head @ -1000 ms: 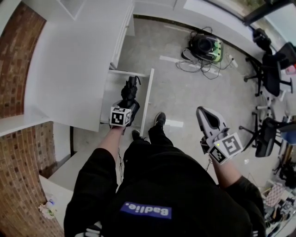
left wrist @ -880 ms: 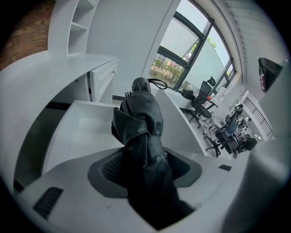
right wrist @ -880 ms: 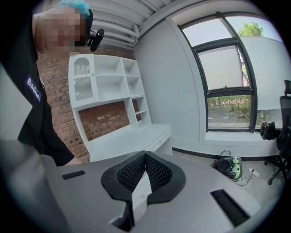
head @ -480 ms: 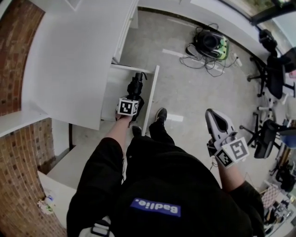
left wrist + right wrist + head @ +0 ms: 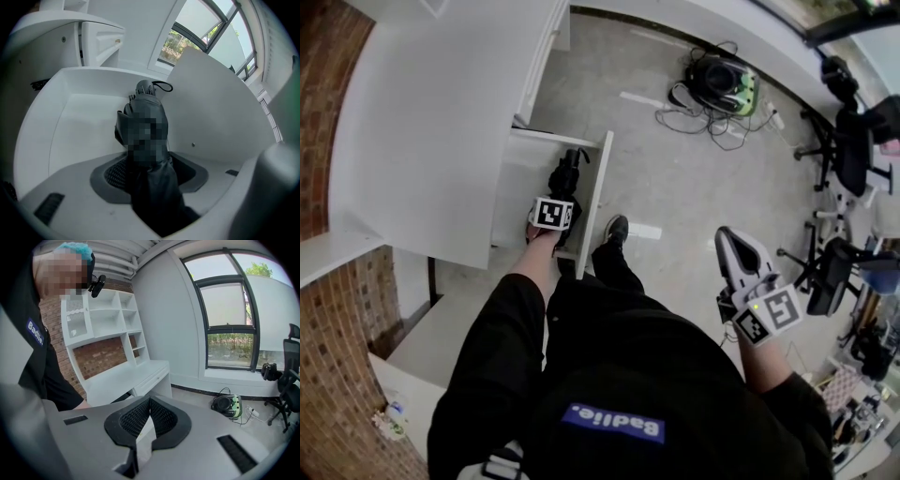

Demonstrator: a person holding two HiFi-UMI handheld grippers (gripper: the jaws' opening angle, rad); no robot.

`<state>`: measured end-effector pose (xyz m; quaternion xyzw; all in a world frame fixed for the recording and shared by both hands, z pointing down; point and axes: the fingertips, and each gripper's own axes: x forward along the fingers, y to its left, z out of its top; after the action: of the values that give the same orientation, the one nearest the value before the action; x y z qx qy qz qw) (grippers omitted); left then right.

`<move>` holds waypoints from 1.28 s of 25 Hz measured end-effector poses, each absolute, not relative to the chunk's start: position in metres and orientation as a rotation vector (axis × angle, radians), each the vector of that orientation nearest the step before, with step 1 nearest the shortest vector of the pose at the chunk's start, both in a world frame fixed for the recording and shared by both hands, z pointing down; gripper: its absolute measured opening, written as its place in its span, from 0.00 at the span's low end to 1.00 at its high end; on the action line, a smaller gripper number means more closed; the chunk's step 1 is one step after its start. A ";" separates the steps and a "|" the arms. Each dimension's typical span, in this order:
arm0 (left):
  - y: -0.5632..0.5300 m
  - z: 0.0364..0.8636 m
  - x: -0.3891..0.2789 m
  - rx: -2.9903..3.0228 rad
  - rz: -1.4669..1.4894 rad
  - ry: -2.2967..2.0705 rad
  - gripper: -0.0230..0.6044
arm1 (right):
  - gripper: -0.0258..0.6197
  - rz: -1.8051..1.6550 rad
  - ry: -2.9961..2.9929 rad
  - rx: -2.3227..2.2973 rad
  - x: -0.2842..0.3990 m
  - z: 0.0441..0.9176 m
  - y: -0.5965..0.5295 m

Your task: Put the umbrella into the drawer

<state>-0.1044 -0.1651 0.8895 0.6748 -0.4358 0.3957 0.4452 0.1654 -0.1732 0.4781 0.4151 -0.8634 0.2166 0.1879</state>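
In the head view my left gripper points steeply down into the open drawer of the white desk. The black umbrella sticks out beyond it toward the far end of the drawer, close to the drawer's right wall. My right gripper hangs well apart on the right, over the grey floor.

In the left gripper view the jaws are clamped on the umbrella's dark folded fabric. Its handle end, with a thin strap loop, points away from me at the drawer's far wall. I cannot tell whether the umbrella touches the drawer bottom.

In the right gripper view the jaws of the right gripper stand with their tips together and nothing between them. Beyond them I see the desk with its shelf unit on the left. A black-and-green device lies on the floor to the right, below the window.
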 end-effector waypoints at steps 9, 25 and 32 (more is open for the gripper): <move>-0.169 0.905 -0.103 1.667 0.989 -1.076 0.42 | 0.09 0.629 -2.359 1.205 0.184 0.482 -0.157; -0.169 0.872 -0.106 1.656 0.920 -1.044 0.53 | 0.09 0.584 -2.379 1.199 0.173 0.471 -0.145; -0.173 0.799 -0.104 1.791 0.781 -1.085 0.52 | 0.09 0.539 -2.482 1.174 0.147 0.451 -0.144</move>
<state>-0.1039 -0.1733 0.7987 0.7203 -0.4364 0.3143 0.4381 0.1468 -0.1441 0.4514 0.4134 -0.8740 0.1898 0.1712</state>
